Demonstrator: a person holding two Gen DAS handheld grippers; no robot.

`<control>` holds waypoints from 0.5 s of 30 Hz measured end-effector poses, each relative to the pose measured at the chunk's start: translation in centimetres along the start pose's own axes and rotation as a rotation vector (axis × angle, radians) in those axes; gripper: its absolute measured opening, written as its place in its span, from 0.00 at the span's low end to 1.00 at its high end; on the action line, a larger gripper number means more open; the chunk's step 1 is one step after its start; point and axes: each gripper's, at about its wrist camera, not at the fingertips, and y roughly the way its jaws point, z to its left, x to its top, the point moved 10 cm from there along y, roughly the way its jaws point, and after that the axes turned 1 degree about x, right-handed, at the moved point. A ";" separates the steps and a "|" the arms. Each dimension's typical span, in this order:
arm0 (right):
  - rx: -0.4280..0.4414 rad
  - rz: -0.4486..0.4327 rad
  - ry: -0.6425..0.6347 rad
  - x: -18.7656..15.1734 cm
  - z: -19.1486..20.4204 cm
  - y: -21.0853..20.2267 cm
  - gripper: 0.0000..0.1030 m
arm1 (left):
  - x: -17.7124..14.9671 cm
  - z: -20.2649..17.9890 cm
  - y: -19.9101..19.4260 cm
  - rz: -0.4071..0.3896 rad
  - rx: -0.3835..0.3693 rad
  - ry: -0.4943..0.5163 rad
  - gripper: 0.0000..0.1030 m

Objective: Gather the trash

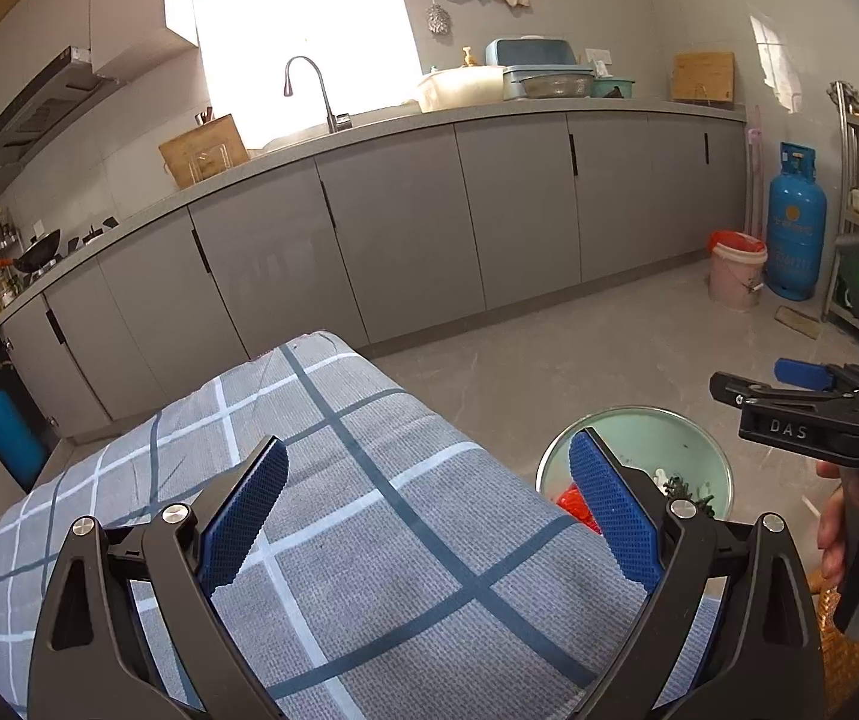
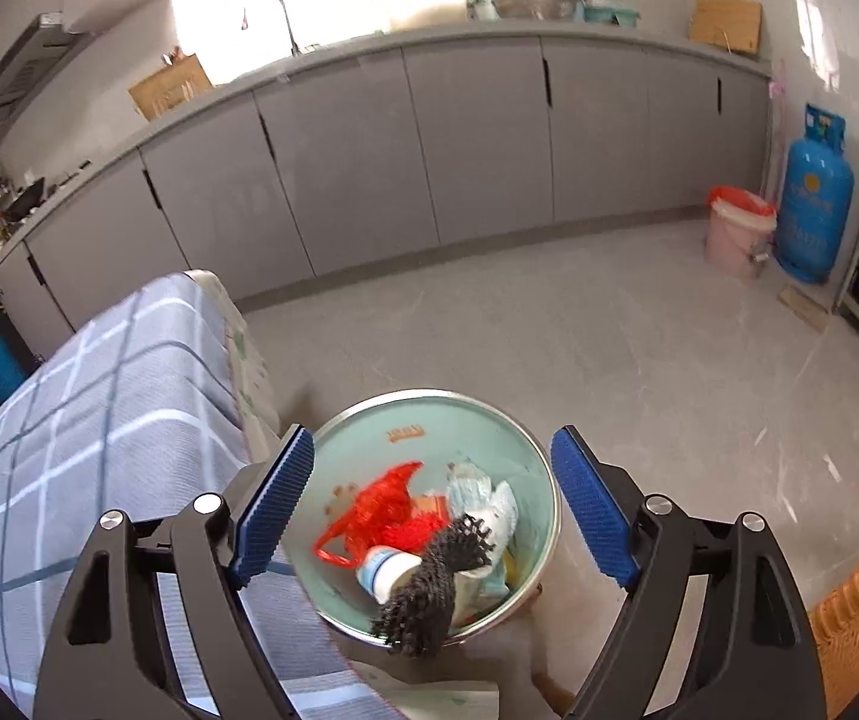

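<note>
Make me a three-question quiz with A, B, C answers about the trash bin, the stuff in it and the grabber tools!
1. Where does the bin stand?
A. on the counter
B. on the floor beside the checked cloth
C. inside a cabinet

2. What colour is the mesh bag in the bin?
A. red
B. yellow
C. purple

3. How is the right tool?
A. shut on a bottle
B. shut on nothing
C. open and empty

Answers:
1 B, the bin sits on the floor next to the checked cloth.
2 A, the mesh bag shows red among the trash.
3 C, its blue pads stand wide apart over the bin, touching nothing.
</note>
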 end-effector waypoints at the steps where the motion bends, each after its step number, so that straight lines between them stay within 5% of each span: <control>1: 0.005 -0.025 -0.004 0.4 0.4 -1.1 0.82 | 0.2 0.0 -0.5 -0.006 -0.001 -0.002 0.91; 8: -0.006 -0.175 -0.034 2.4 2.4 -8.1 0.89 | 1.6 0.6 -3.9 -0.055 -0.023 -0.026 0.94; 15: -0.006 -0.220 -0.041 2.5 3.0 -11.2 0.90 | 2.0 0.3 -5.6 -0.070 -0.038 -0.025 0.94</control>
